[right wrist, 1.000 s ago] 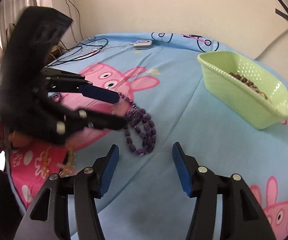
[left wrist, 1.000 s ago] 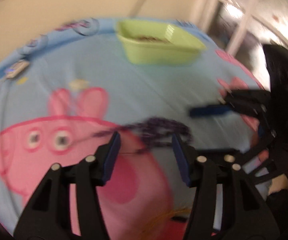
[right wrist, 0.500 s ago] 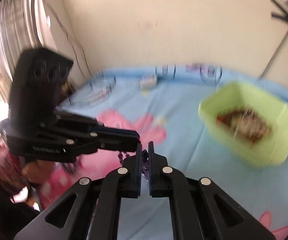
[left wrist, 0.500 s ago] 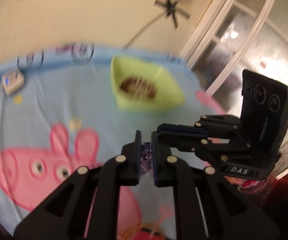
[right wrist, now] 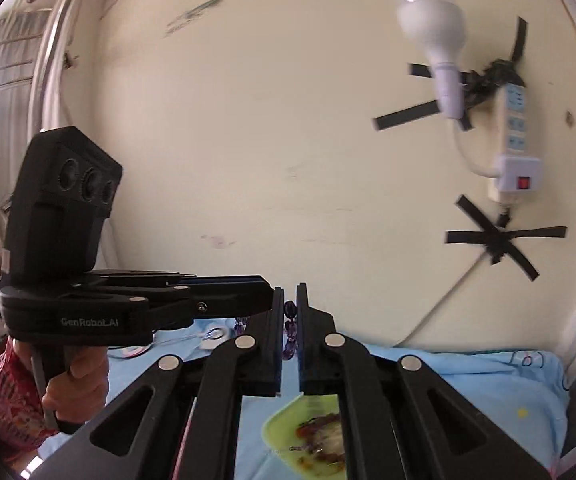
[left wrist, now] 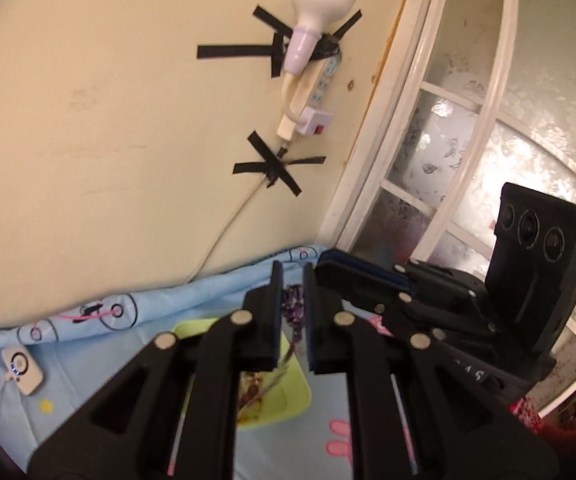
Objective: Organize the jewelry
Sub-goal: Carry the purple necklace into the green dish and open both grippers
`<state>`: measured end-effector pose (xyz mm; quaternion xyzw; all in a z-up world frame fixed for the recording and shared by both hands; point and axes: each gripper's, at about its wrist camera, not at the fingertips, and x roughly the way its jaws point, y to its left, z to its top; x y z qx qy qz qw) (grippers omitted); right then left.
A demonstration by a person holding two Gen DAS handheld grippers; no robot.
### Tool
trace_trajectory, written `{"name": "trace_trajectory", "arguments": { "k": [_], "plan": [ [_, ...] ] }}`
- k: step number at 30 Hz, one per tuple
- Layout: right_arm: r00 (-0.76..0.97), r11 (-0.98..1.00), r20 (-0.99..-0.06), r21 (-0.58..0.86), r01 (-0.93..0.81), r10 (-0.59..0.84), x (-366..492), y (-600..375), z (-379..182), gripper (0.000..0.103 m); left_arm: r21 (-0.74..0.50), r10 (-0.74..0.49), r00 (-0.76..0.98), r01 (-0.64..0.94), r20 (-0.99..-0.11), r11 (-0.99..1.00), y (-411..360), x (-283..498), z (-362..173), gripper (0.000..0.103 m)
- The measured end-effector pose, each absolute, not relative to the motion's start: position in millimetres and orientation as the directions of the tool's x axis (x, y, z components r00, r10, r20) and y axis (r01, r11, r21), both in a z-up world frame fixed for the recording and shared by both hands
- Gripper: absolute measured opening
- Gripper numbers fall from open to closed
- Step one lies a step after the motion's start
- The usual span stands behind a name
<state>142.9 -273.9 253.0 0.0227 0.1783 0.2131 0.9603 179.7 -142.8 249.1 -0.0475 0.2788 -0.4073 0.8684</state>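
A purple bead necklace hangs between the jaws of my left gripper, which is shut on it. My right gripper is also shut on the same necklace. Both hold it high above the light green basket, seen also in the right wrist view, which has other jewelry in it. The two grippers meet tip to tip; the right one shows in the left view, the left one in the right view.
The blue cartoon bedsheet covers the surface below. A small white device with a cord lies on it at the left. A power strip and a bulb are taped to the wall ahead.
Both grippers closed on the purple necklace on the sheet, then lifted it up and over the green basket. The views now tilt up toward the wall.
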Motion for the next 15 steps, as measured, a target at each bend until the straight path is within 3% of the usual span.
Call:
{"name": "trace_trajectory", "arguments": {
  "k": [3,8,10,15],
  "plan": [
    [0.852,0.933,-0.381,0.125,-0.338,0.36,161.3,-286.2,207.2,0.0,-0.321,-0.713,0.501,0.656,-0.491,0.683,-157.8,195.7,212.4,0.008],
    [0.744,0.931,-0.565,0.283,-0.231,0.357,190.8,-311.4,106.7,0.0,-0.317,-0.566,0.381,0.545,-0.731,0.776,-180.4,219.6,101.3,0.008],
    [0.716,0.908,-0.579,0.371,-0.194,0.389,189.1,-321.7,84.9,0.0,-0.305,-0.52,0.33,0.523,-0.788,0.796,-183.2,219.9,77.0,0.008],
    [0.751,0.881,-0.516,0.438,-0.182,0.412,154.0,-327.5,81.5,0.0,-0.353,-0.565,0.364,0.505,-0.741,0.788,-155.4,205.4,94.0,0.008]
  ]
}}
